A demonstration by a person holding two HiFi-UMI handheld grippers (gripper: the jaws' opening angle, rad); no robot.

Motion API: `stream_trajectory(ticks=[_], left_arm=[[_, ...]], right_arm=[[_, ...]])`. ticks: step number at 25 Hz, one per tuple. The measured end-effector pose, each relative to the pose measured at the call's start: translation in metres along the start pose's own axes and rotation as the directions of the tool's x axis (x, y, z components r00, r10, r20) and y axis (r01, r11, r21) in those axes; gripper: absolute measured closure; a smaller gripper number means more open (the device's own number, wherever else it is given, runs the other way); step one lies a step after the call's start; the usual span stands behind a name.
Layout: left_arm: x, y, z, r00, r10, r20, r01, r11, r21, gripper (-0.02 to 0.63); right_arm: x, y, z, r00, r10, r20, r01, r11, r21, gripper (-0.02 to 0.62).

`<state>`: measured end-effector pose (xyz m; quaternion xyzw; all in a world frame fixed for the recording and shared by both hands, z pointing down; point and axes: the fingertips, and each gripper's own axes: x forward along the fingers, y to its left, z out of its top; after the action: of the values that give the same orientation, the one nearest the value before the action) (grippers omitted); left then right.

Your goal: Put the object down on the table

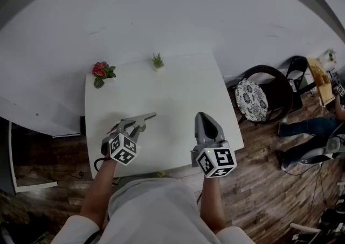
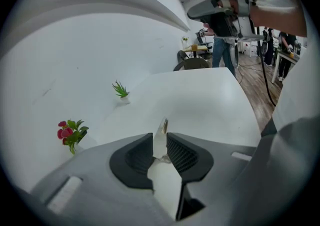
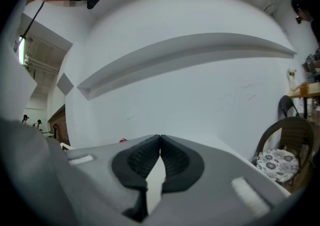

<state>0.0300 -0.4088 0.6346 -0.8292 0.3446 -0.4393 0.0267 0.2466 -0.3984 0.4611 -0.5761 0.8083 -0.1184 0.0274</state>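
A small thin clear object (image 2: pixel 163 126) stands between the jaws of my left gripper (image 2: pixel 160 138), its shiny tip poking out past the black pads. The jaws are slightly apart and I see no pad pressing on it. In the head view the left gripper (image 1: pixel 150 115) lies low over the white table (image 1: pixel 178 86), pointing right and away; the object is too small to make out there. My right gripper (image 1: pixel 201 116) hovers over the table's right side, and its pads (image 3: pixel 150 155) meet at the tips with nothing between them.
A pot of red flowers (image 1: pixel 100 71) and a small green plant (image 1: pixel 158 61) stand at the table's far edge against the white wall. A dark chair with a patterned cushion (image 1: pixel 259 97) is to the right, with a person's legs (image 1: pixel 304 129) beyond it.
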Motion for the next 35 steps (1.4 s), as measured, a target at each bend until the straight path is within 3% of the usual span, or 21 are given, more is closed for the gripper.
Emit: stream_trajectory(ticks=[10, 17, 22, 28, 35], left_arm=[[-0.038, 0.028, 0.02, 0.987, 0.124, 0.1, -0.105, 0.979, -0.172, 0.546], [-0.063, 0.044, 0.029, 0.964, 0.204, 0.169, -0.146, 0.942, -0.302, 0.566], [-0.083, 0.059, 0.026, 0.946, 0.26, 0.196, -0.161, 0.897, -0.411, 0.578], [-0.112, 0.073, 0.03, 0.915, 0.332, 0.228, -0.214, 0.88, -0.424, 0.588], [-0.136, 0.088, 0.034, 0.888, 0.382, 0.255, -0.226, 0.847, -0.481, 0.594]], right_arm=[[-0.005, 0.005, 0.008, 1.0, 0.012, 0.018, -0.012, 1.0, -0.007, 0.592], [-0.006, 0.01, 0.01, 1.0, 0.016, 0.021, -0.015, 1.0, -0.012, 0.592], [-0.008, 0.016, 0.011, 1.0, 0.024, 0.017, -0.024, 1.0, -0.02, 0.592], [-0.011, 0.021, 0.012, 1.0, 0.025, 0.018, -0.024, 0.999, -0.028, 0.592], [-0.012, 0.028, 0.015, 1.0, 0.026, 0.016, -0.025, 0.999, -0.032, 0.592]])
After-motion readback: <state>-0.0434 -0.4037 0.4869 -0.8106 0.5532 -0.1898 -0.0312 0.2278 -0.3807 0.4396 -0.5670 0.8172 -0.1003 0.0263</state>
